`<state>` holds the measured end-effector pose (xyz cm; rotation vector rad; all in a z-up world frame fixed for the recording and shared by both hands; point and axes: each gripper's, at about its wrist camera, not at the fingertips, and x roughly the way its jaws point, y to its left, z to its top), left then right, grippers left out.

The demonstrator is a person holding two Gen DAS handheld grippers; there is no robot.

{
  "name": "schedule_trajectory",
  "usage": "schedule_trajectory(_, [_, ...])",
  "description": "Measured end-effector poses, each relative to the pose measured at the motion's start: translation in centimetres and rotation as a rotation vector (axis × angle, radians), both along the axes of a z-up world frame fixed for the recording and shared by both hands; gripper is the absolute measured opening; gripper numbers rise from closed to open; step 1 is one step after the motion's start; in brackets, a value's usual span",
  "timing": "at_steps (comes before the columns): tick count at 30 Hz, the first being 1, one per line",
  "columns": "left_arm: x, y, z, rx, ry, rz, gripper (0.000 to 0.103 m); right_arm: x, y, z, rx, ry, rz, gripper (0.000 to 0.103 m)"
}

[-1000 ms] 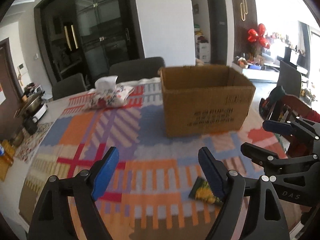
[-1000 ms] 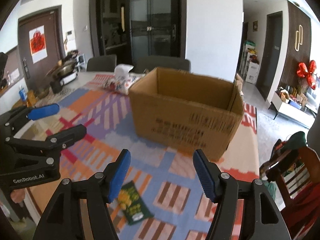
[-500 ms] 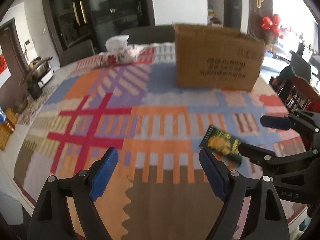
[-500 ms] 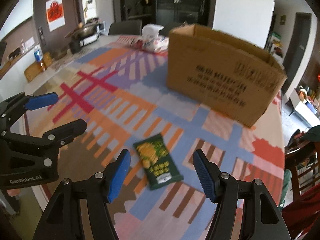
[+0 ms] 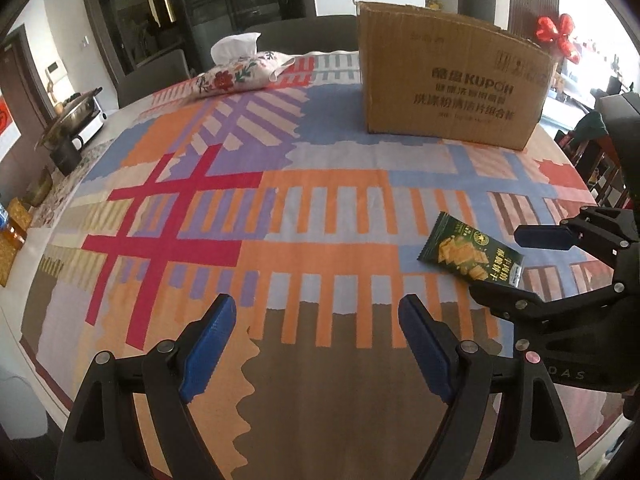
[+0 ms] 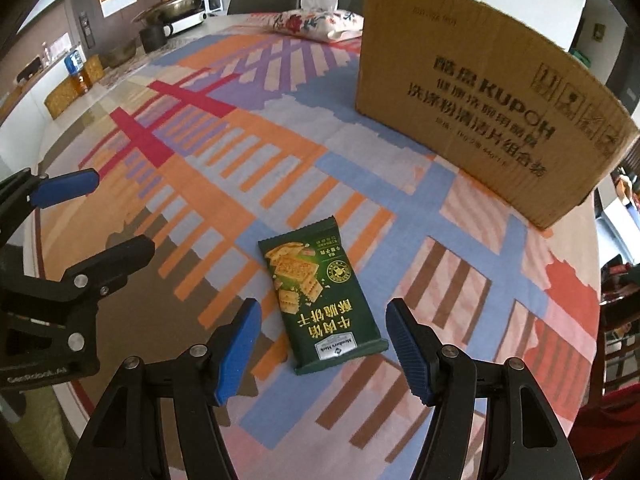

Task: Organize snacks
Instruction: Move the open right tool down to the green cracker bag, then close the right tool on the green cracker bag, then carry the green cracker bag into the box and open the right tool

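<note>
A dark green cracker packet lies flat on the patterned tablecloth, near the table's front edge. My right gripper hangs open just above the packet's near end, its blue pads on either side and not touching it. In the left wrist view the same packet lies to the right, with the right gripper over it. My left gripper is open over bare cloth with nothing between its fingers. An open cardboard box stands behind the packet, also the cardboard box at the far right.
A floral tissue pouch lies at the far side of the table. A pot on a cooker and bottles stand at the left. Chairs stand past the table's right edge.
Both grippers have sunk toward the table and tipped downward. The packet now sits between the right gripper's pads, where it was ahead of them before. Jaw widths look the same.
</note>
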<state>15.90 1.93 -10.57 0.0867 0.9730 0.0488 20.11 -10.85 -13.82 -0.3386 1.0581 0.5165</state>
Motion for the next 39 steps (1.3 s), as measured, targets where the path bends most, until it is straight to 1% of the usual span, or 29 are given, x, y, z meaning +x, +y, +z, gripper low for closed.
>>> schedule_trajectory(7, [0.4,0.4,-0.5,-0.007,0.015,0.013,0.083,1.0,0.6,-1.0,0.005,0.021,-0.010,0.064])
schedule_trajectory(9, [0.5,0.5,-0.7,-0.012,0.019,0.019,0.083,1.3,0.6,-1.3,0.018,0.035,-0.025,0.060])
schedule_trajectory(11, [0.6,0.6,-0.7,-0.016,0.019,0.023,0.083,1.5,0.5,-1.3,0.023,0.030,-0.033,0.060])
schedule_trajectory(17, [0.6,0.7,-0.7,-0.016,0.019,0.028,0.083,1.5,0.3,-1.2,0.046,0.014,-0.068,0.049])
schedule_trajectory(23, [0.8,0.8,-0.4,-0.012,0.002,0.031,0.083,0.8,-0.2,-0.8,0.080,-0.012,-0.104,0.048])
schedule_trajectory(28, [1.0,0.5,0.9,-0.007,-0.032,0.021,0.083,0.5,-0.9,0.6,0.134,-0.045,-0.152,0.048])
schedule_trajectory(33, [1.3,0.1,3.0,0.004,-0.087,-0.004,0.083,0.3,-1.8,2.7,0.184,-0.097,-0.201,0.048])
schedule_trajectory(39, [2.1,-0.6,5.6,0.013,-0.153,-0.038,0.083,0.2,-2.8,5.4,0.221,-0.159,-0.234,0.048])
